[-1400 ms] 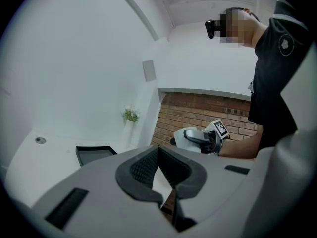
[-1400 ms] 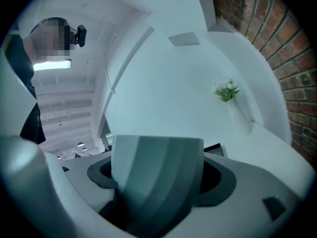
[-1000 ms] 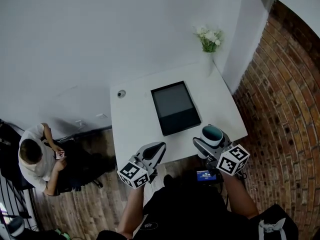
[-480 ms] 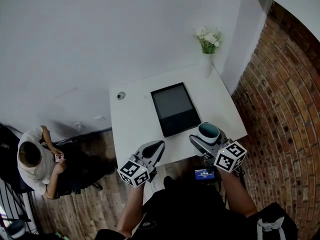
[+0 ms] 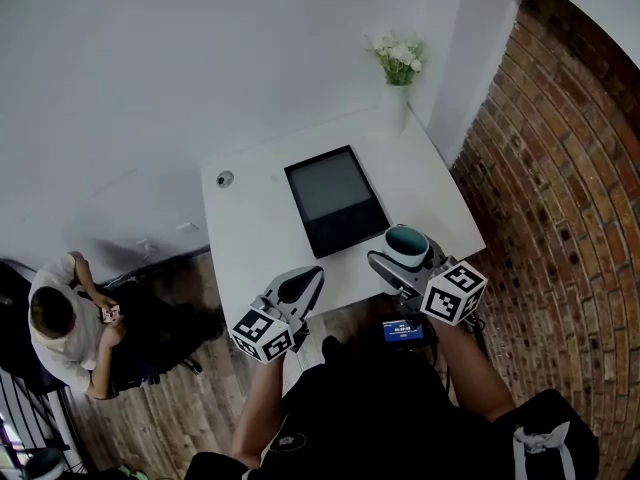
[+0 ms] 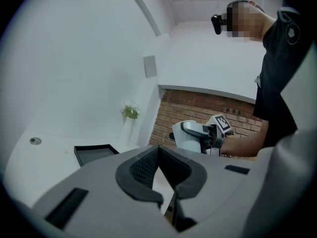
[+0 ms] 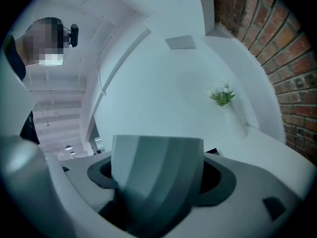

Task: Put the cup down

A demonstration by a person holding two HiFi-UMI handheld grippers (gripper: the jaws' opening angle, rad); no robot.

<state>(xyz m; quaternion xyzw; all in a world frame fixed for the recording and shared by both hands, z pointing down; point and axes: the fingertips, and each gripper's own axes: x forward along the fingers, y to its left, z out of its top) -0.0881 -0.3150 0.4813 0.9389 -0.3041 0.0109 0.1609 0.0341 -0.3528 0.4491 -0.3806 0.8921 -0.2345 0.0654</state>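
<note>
A pale cup (image 5: 407, 243) with a teal inside stands upright in my right gripper (image 5: 400, 259), which is shut on it over the front right part of the white table (image 5: 250, 238). I cannot tell whether its base touches the tabletop. In the right gripper view the cup (image 7: 157, 175) fills the space between the jaws of the right gripper (image 7: 158, 185). My left gripper (image 5: 299, 290) hovers at the table's front edge, left of the cup, shut on nothing. The left gripper (image 6: 159, 168) looks toward the cup (image 6: 189, 139) at its right.
A black tray (image 5: 335, 200) lies in the table's middle, just behind the cup. A white vase of flowers (image 5: 395, 68) stands at the far right corner. A small round fitting (image 5: 226, 179) sits far left. A brick wall (image 5: 560, 168) runs on the right. A person (image 5: 60, 318) sits at left.
The right gripper has carried the cup a little farther in over the table, toward the tray. The left gripper has kept its place by the front edge.
</note>
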